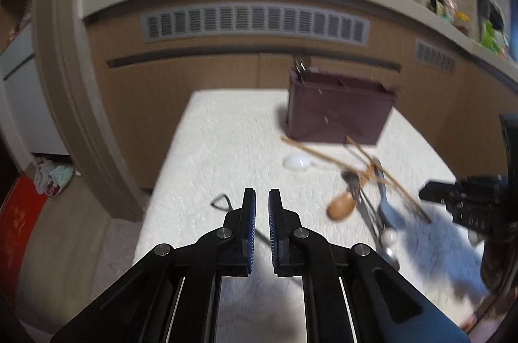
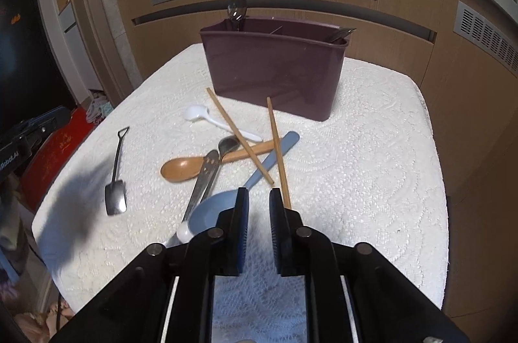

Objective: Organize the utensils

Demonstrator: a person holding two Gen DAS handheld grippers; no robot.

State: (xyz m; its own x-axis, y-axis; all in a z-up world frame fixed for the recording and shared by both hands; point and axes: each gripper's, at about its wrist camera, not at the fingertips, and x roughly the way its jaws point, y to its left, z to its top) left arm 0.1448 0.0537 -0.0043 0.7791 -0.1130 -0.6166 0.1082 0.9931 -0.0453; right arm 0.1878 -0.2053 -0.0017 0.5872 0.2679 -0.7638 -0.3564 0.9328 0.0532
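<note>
Ahead of the right gripper [image 2: 259,197], whose fingers stand a narrow gap apart with nothing between them, the loose utensils on the white textured cloth [image 2: 372,165] can be counted: two wooden chopsticks [image 2: 241,137], one wooden spoon [image 2: 181,168], one blue plastic spoon [image 2: 210,211], one white plastic spoon [image 2: 197,113], one small black shovel-shaped spoon [image 2: 116,197], and two metal pieces [image 2: 207,169] lying side by side, their lower ends hidden. Beyond them stands one dark purple utensil holder [image 2: 275,67], with a metal spoon [image 2: 237,6] upright in its left compartment and another utensil's tip at its right end. The left chopstick runs from far-left down toward the gripper; the second [image 2: 277,148] runs almost straight toward the right finger, its near end just beside it. The wooden spoon lies crosswise, bowl to the left. The blue spoon's bowl lies just left of the left finger, handle pointing away to the right. The shovel spoon lies well off to the left, blade nearest. The left gripper [image 1: 262,200] hovers over the cloth, likewise slightly parted and empty, the pile to its right
</note>
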